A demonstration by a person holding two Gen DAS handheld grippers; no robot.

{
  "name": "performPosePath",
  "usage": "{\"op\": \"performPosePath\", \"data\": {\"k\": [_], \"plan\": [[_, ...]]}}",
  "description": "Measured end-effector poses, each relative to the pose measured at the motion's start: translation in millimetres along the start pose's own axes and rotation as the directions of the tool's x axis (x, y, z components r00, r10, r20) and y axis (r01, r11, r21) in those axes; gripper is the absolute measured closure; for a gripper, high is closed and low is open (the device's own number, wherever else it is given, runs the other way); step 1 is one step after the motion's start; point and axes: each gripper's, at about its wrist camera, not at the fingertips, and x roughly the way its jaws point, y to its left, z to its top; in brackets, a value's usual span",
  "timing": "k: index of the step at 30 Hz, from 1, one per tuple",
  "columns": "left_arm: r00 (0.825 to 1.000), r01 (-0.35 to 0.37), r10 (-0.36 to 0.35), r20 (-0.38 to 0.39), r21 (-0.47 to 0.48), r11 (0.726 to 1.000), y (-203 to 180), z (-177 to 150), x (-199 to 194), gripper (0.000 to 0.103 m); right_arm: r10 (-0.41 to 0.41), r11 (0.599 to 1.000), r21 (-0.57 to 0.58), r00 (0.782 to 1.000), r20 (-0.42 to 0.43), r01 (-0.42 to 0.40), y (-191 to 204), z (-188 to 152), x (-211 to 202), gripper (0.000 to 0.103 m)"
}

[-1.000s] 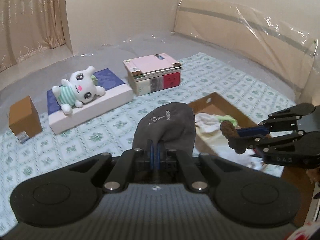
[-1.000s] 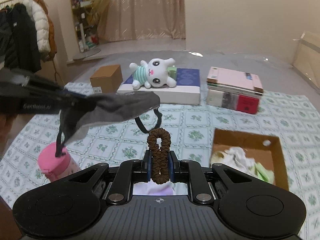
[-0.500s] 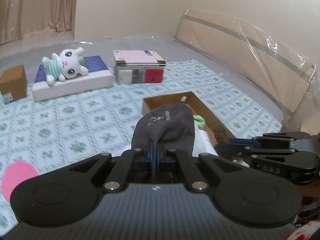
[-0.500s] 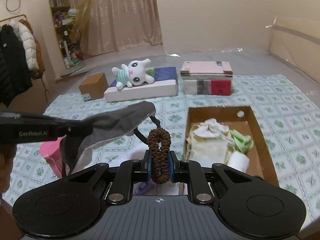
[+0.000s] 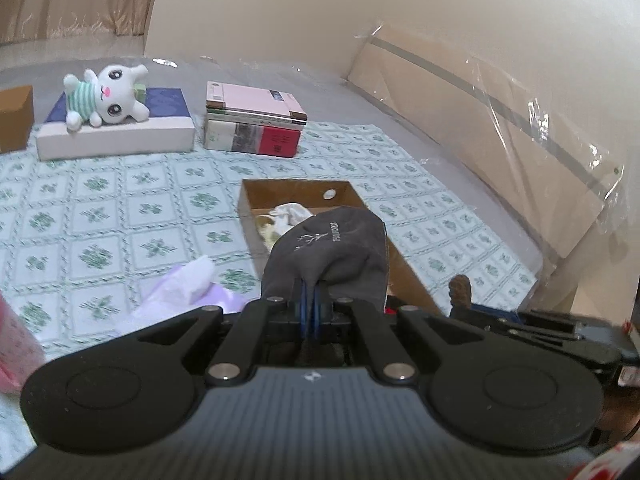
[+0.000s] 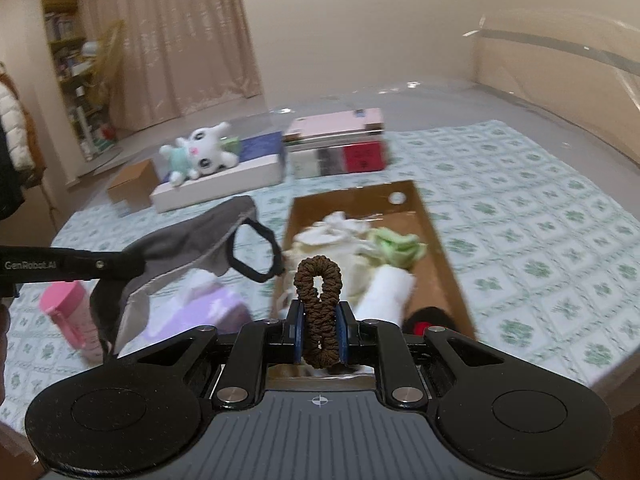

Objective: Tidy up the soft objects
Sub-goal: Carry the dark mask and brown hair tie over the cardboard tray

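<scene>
My left gripper is shut on a grey face mask that hangs over the near end of the cardboard box. In the right wrist view the mask hangs from the left gripper left of the box, its black ear loop dangling. My right gripper is shut on a brown hair scrunchie at the near end of the box. The box holds white and green cloths. The scrunchie tip shows in the left wrist view.
A white plush bunny lies on a flat white box, with a stack of books beside it. A lilac cloth and a pink bottle lie left of the box. A small brown carton sits far left.
Both grippers have swung right and closer to the cardboard box, still holding the mask and the scrunchie. The box now lies directly ahead of both.
</scene>
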Motion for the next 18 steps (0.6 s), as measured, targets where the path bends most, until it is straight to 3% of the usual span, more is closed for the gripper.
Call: {"op": "performPosePath", "data": {"k": [8, 18], "plan": [[1.0, 0.016, -0.016, -0.003, -0.103, 0.995, -19.5, 6.9, 48.5, 0.1, -0.025, 0.999, 0.032, 1.0, 0.003, 0.025, -39.0, 7.4, 7.7, 0.086], [1.0, 0.013, -0.018, -0.018, -0.24, 0.971, -21.3, 8.9, 132.6, 0.1, -0.021, 0.998, 0.051, 0.999, -0.049, 0.024, -72.7, 22.2, 67.8, 0.086]]}}
